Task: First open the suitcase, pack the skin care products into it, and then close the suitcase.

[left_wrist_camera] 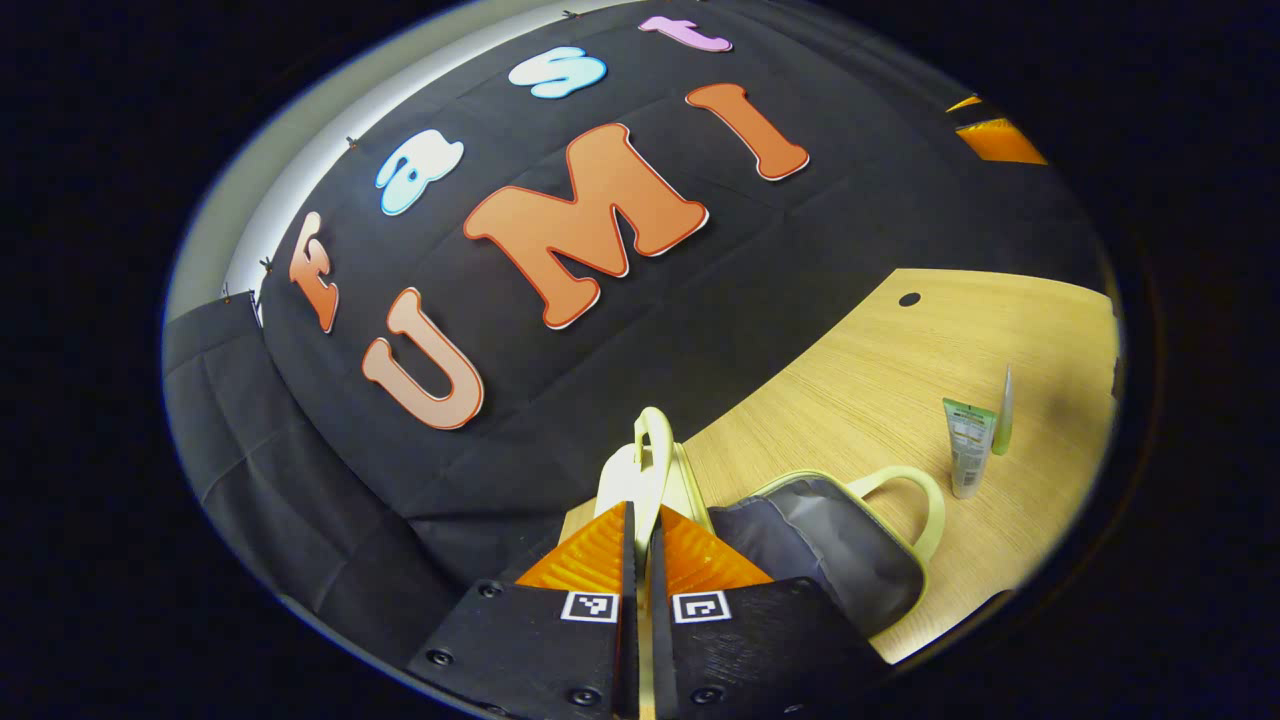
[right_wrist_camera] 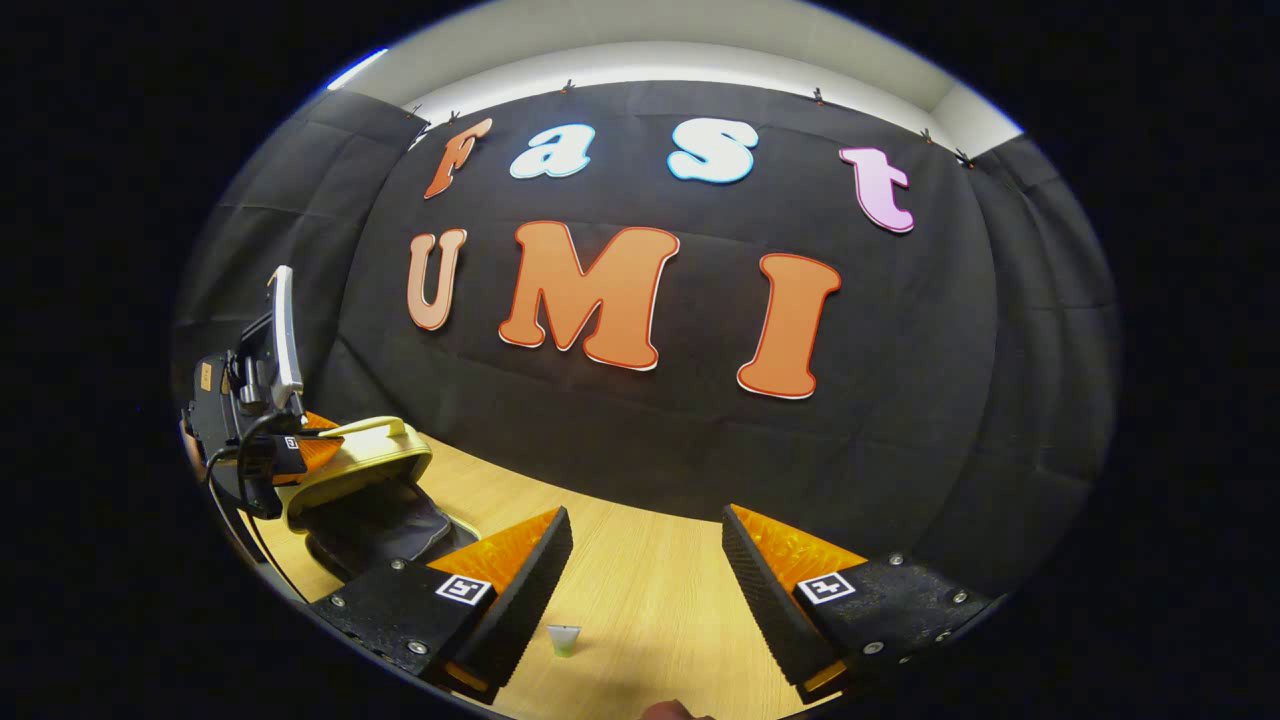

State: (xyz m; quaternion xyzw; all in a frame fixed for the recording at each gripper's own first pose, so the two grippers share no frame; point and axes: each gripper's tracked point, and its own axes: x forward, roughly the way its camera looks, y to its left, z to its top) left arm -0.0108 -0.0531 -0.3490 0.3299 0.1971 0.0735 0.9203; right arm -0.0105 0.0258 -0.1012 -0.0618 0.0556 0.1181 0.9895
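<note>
Left gripper view: one suitcase, lower centre-right, lid raised; two handles visible on it. Two skin care tubes standing on table at right: one grey-white, one slim green just behind it. One dark hole in tabletop, upper right.

Right gripper view: one suitcase at left edge; one tube tip at bottom centre.

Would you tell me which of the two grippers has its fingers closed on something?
The left gripper: its orange fingers are pinched on the cream edge of the suitcase lid, holding it up. The right gripper is wide apart, holding nothing, above the table.
</note>
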